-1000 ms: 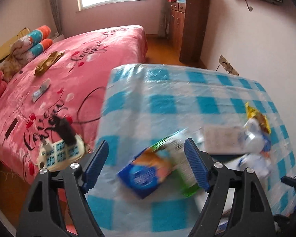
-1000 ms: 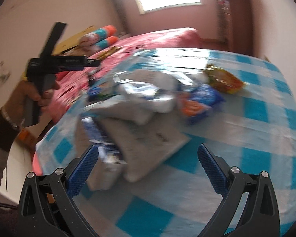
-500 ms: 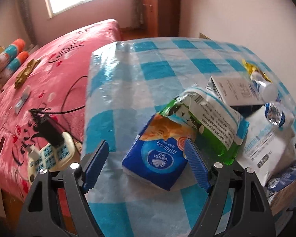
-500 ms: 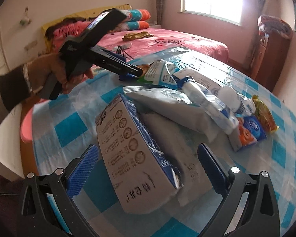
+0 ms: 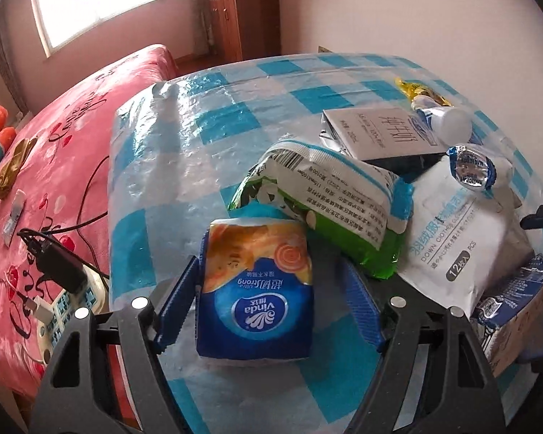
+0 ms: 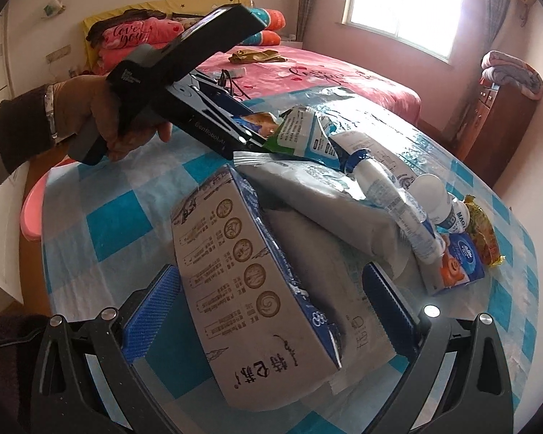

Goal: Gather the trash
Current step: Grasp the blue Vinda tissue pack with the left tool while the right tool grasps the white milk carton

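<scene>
Closing around a blue tissue pack (image 5: 257, 289) at the near edge of the trash heap, the left gripper (image 5: 268, 303) has its jaws either side of the pack, the left pad at its edge, the right pad clear of it.

The pack lies flat on the checked counter (image 5: 184, 152), its far end tucked under a green and white snack bag (image 5: 329, 209), which leans on a white wipes pouch (image 5: 459, 238) and a milk carton (image 5: 376, 133). The right gripper (image 6: 271, 307) hangs with jaws spread wide about a grey and blue carton (image 6: 249, 282), neither pad pressing it; that carton stands tilted against a grey pouch (image 6: 329, 199), with small white bottles (image 6: 430, 195) and a yellow wrapper (image 6: 483, 231) beyond. A pink bed (image 5: 65, 115) with a power strip (image 5: 65, 303) flanks the counter.
</scene>
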Motion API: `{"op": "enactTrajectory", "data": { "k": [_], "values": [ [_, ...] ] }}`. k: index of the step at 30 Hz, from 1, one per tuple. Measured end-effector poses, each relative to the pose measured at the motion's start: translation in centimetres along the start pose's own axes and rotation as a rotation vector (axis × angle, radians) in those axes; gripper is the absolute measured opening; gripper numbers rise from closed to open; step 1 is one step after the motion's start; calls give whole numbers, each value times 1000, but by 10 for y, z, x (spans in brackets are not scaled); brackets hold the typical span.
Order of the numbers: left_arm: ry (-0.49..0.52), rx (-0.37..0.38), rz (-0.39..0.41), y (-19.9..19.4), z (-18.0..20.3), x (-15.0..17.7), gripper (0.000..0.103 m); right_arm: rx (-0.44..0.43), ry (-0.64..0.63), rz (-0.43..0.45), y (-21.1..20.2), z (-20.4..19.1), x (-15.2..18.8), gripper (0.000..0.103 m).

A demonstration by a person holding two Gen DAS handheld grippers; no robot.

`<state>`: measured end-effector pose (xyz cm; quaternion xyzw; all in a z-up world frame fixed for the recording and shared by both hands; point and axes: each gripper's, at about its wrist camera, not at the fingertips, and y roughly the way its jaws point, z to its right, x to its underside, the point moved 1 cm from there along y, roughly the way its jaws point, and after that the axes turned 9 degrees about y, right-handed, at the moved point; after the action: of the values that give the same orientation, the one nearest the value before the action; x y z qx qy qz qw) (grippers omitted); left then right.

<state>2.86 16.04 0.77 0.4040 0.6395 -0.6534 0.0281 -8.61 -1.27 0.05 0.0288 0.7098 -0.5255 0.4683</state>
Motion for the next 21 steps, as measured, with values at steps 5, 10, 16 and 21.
{"op": "enactTrajectory", "data": {
  "k": [5, 10, 16, 21],
  "values": [
    [-32, -14, 13, -4, 6, 0, 56, -12, 4, -5, 3, 1, 0, 99],
    [-70, -71, 10, -8, 16, 1, 50, -16, -3, -4, 11, -1, -3, 99],
    [-161, -105, 38, -20, 15, 6, 44, 44, -75, 15, 14, -11, -1, 98],
    [-221, -107, 61, -34, 14, 19, 43, 72, -96, 23, 14, -17, 0, 94]
  ]
}}
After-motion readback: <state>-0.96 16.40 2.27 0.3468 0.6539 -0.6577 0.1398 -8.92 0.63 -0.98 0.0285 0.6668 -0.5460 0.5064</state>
